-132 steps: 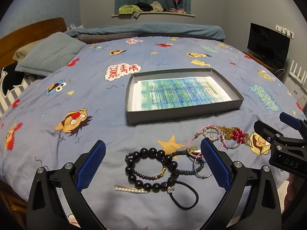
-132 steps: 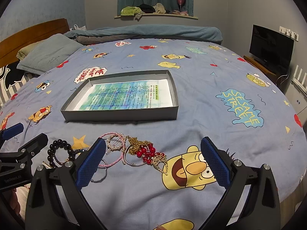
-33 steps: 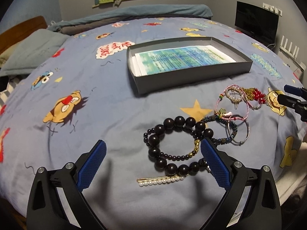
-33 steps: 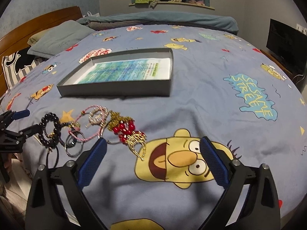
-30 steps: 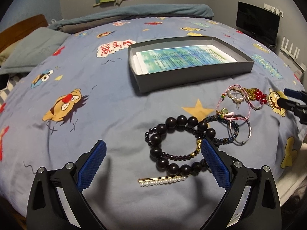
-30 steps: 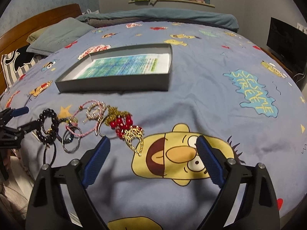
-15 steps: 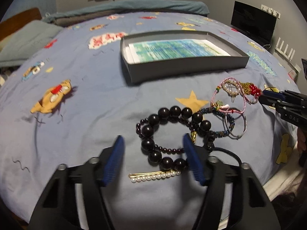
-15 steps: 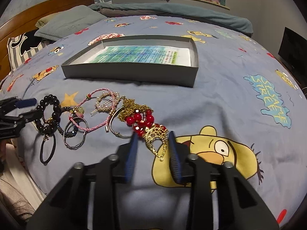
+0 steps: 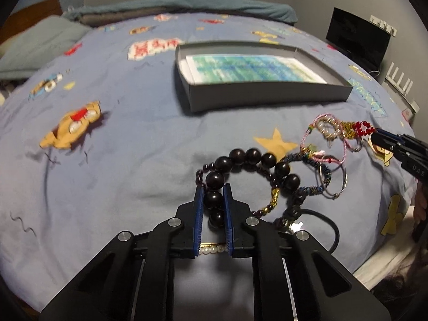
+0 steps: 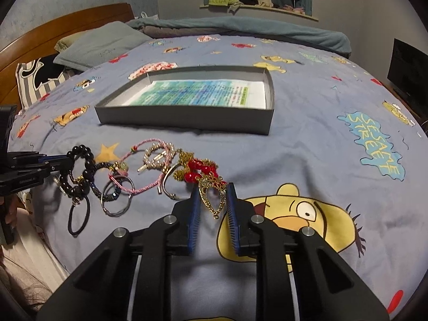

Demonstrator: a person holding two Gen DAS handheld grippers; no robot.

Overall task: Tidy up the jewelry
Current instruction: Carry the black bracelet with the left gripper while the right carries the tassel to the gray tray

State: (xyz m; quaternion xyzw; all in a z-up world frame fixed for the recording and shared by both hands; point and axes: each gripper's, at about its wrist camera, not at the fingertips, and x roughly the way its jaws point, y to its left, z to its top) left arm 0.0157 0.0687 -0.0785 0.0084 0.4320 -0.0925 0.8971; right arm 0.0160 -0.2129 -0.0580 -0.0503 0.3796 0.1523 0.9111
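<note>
Jewelry lies in a tangled row on the blue cartoon bedspread. My left gripper [image 9: 213, 187] is closing and its pads press a large bead of the black bead bracelet [image 9: 246, 156], which rests on the cover. My right gripper [image 10: 213, 188] is shut on the gold and red ornament [image 10: 211, 184], with the gold filigree drop between its pads. The other view of each shows the left gripper [image 10: 71, 160] at the bracelet [image 10: 80, 149] and the right gripper [image 9: 379, 136] beside the red beads [image 9: 361, 128]. Behind the row stands an open grey box [image 9: 267, 96] lined with printed paper.
Between the two grips lie a pink cord bracelet [image 10: 149, 184], metal rings [image 10: 117, 203], a black hair tie [image 10: 77, 214] and a pearl hair clip [image 9: 211, 248]. The bed edge runs close below. Pillows [image 10: 101, 42] sit far left and a television [image 9: 355, 40] far right.
Both grippers went from wide open to closed. The left closed on the black bead bracelet and the right on the gold and red ornament, each nearer the jewelry than before.
</note>
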